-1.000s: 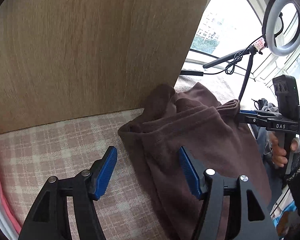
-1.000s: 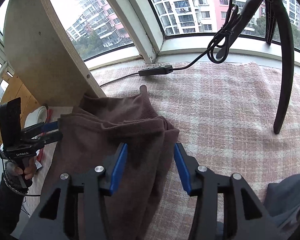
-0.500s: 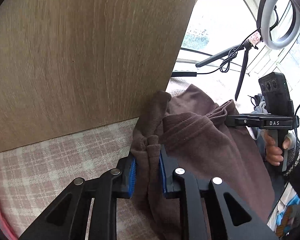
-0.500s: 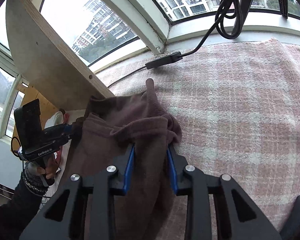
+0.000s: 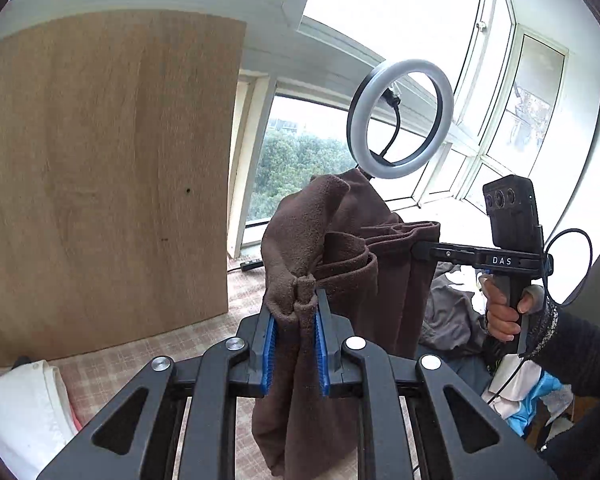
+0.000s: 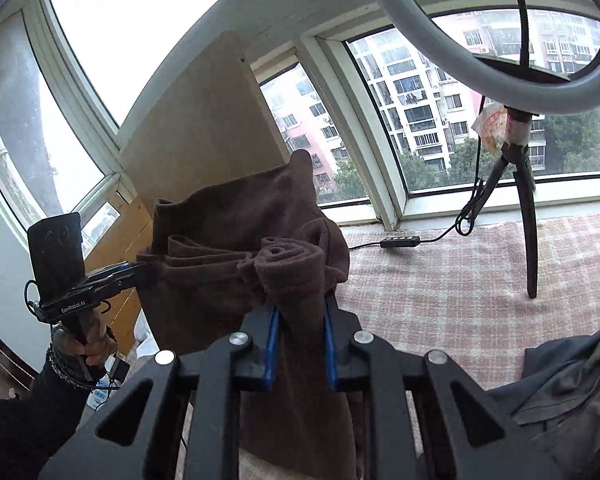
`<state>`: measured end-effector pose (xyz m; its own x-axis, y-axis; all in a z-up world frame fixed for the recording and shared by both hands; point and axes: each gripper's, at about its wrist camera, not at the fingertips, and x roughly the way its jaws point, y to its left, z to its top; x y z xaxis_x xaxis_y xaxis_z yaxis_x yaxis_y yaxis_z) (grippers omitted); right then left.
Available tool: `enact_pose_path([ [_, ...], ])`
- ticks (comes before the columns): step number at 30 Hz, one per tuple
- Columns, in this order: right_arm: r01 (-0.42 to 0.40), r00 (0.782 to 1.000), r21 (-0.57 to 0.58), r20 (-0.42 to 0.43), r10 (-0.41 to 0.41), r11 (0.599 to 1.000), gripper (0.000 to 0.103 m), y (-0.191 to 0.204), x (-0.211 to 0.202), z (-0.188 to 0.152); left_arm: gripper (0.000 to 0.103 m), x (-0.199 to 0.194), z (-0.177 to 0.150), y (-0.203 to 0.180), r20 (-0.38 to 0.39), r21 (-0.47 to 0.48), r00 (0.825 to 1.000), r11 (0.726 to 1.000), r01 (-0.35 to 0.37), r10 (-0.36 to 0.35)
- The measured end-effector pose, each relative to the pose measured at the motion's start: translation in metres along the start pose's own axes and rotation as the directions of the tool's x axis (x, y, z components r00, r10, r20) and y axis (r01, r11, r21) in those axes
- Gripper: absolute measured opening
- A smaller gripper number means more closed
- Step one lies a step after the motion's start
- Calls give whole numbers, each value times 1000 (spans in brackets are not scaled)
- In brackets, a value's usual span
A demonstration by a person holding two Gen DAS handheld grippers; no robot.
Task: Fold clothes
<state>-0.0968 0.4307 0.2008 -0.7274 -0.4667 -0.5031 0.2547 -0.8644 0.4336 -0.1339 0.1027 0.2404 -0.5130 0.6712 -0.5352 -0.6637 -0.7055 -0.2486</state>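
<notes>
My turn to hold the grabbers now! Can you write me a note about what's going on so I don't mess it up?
Left gripper: shut on one bunched corner of the brown fleece garment.
Right gripper: shut on the other bunched corner.
The garment hangs in the air between them, above the pink plaid blanket; its lower part runs out of view.
Done: both corners gripped, garment picked up.
Left: pull it straight, lay it flat on the blanket, then fold. A grey garment lies unfolded nearby; a white folded one sits at the left.

My left gripper (image 5: 294,344) is clamped tight, raised at chest height — my right gripper (image 6: 299,346) likewise pinched closed, level with it, each hand (image 5: 502,312) wrapped round its handle.
</notes>
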Motion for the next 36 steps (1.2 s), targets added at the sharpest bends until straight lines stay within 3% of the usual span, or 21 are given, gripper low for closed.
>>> enact_pose_path([
  [3, 43, 997, -92, 74, -36, 995, 17, 30, -32, 3, 16, -30, 3, -23, 43, 93, 999, 995, -35, 31],
  [6, 97, 995, -200, -5, -100, 975, 22, 50, -48, -34, 27, -31, -47, -43, -99, 159, 994, 987, -20, 36],
  [7, 104, 988, -225, -85, -126, 969, 26, 49, -49, -59, 27, -30, -72, -48, -162, 166, 986, 986, -8, 36],
  [9, 117, 948, -253, -259, -183, 960, 30, 39, -49, -117, 27, -30, -128, -50, -301, 127, 953, 992, 18, 21],
  [10, 126, 932, -223, -307, -192, 967, 30, 31, -50, -136, 27, -30, -153, -48, -356, 90, 934, 996, 20, 13],
  [13, 146, 923, -53, -351, -155, 988, 30, 9, -52, -161, 25, -31, -201, -35, -423, -39, 906, 999, -23, 5],
  [16, 169, 915, 118, -387, -112, 978, 30, -13, -55, -186, 24, -34, -210, -26, -372, -193, 926, 981, -15, -59],
  [21, 195, 900, 146, -421, -118, 970, 36, -13, -33, -193, 24, -9, -209, -58, -314, -182, 944, 982, 49, -106],
  [27, 263, 843, 144, -514, -155, 954, 36, -22, 0, -217, 24, 38, -215, -86, -359, -117, 929, 992, 53, -92],
  [30, 263, 841, 196, -526, -125, 945, 36, -30, 4, -227, 24, 54, -215, -98, -376, -122, 919, 989, 80, -121],
  [32, 234, 857, 221, -506, -94, 947, 11, -29, 0, -227, 24, 63, -213, -109, -381, -109, 916, 990, 94, -129],
  [35, 235, 869, 148, -475, -139, 961, 7, -18, -14, -218, 25, 73, -206, -123, -374, -82, 917, 990, 114, -137],
  [36, 251, 859, 96, -481, -176, 963, 7, -13, -16, -218, 26, 75, -203, -126, -366, -77, 920, 990, 119, -139],
])
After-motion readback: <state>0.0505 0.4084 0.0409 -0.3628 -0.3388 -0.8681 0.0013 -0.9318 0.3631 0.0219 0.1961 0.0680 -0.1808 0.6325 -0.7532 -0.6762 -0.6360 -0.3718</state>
